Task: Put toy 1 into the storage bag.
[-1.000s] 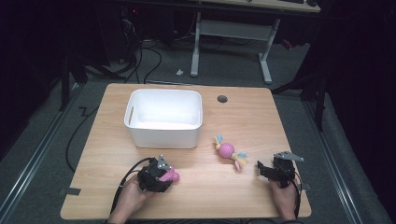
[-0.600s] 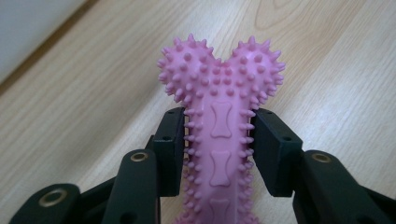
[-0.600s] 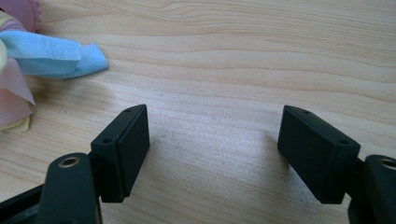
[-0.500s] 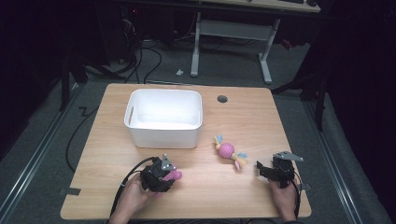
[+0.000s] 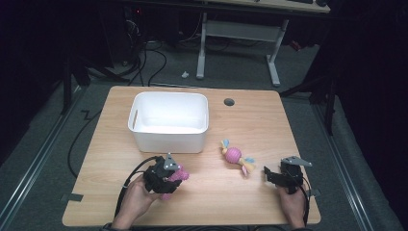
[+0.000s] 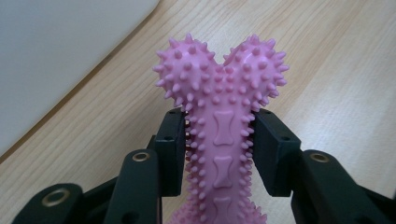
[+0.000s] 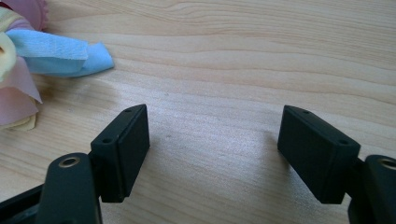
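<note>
Dark floor and trailing cables surround the light wooden table (image 5: 240,120) in the high view, where a white bin (image 5: 168,120) stands toward the far side. Just in front of it the left gripper (image 5: 169,177) carries a pink spiked chew bone (image 5: 174,179), probably bound for that bin. At the right edge the right gripper (image 5: 274,175) rests near a pink ball toy with cloth tails (image 5: 234,156).

From the left gripper view, both pads press the bone's (image 6: 219,140) narrow shaft below its knobbed end, a waist that resists slipping; the jaws have just finished closing.

Seen from the right gripper view, that claw (image 7: 210,144) stands empty and parted over bare wood, cloth tails (image 7: 56,53) just beyond.
</note>
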Available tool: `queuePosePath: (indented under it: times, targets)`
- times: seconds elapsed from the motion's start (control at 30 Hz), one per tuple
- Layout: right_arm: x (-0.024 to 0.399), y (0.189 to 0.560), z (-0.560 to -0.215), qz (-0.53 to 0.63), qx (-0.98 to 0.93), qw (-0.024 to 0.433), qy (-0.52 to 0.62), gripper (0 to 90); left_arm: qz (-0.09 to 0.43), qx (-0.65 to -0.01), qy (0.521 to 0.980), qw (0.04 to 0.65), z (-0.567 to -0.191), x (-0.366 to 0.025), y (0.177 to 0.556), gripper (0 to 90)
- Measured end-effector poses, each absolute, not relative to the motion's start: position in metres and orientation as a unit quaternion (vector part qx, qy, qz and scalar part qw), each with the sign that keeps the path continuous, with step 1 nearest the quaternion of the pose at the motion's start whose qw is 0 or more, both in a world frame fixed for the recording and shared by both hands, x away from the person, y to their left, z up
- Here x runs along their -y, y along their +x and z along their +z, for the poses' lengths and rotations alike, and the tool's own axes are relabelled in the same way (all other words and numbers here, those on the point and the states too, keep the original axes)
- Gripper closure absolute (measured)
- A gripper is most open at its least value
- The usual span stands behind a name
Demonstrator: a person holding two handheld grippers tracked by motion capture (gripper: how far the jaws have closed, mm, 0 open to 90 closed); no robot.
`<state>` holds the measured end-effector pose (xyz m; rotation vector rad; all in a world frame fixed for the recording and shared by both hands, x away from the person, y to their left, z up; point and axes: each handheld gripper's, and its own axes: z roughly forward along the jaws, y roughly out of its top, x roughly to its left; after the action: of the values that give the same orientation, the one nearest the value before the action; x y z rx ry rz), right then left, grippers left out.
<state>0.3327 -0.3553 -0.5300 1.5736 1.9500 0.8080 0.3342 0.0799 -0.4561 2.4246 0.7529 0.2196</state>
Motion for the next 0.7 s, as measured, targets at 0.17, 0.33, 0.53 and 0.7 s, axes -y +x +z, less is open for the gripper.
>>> queuePosePath:
  times: [0.17,0.33,0.53,0.7]
  targets:
    - [0.354,0.332,-0.53,0.297,-0.717,0.251,0.579,24.2,0.098,-0.285,0.904,0.303,-0.445,-0.085,0.331,58.3]
    - [0.353,0.33,-0.53,0.293,-0.71,0.254,0.588,21.9,0.097,-0.298,0.897,0.312,-0.436,-0.092,0.329,58.4]
    - [0.353,0.33,-0.53,0.294,-0.712,0.253,0.586,21.8,0.084,-0.3,0.896,0.317,-0.416,-0.103,0.327,58.4]
    - [0.353,0.331,-0.53,0.294,-0.714,0.251,0.584,21.7,0.086,-0.304,0.893,0.32,-0.395,-0.109,0.332,58.5]
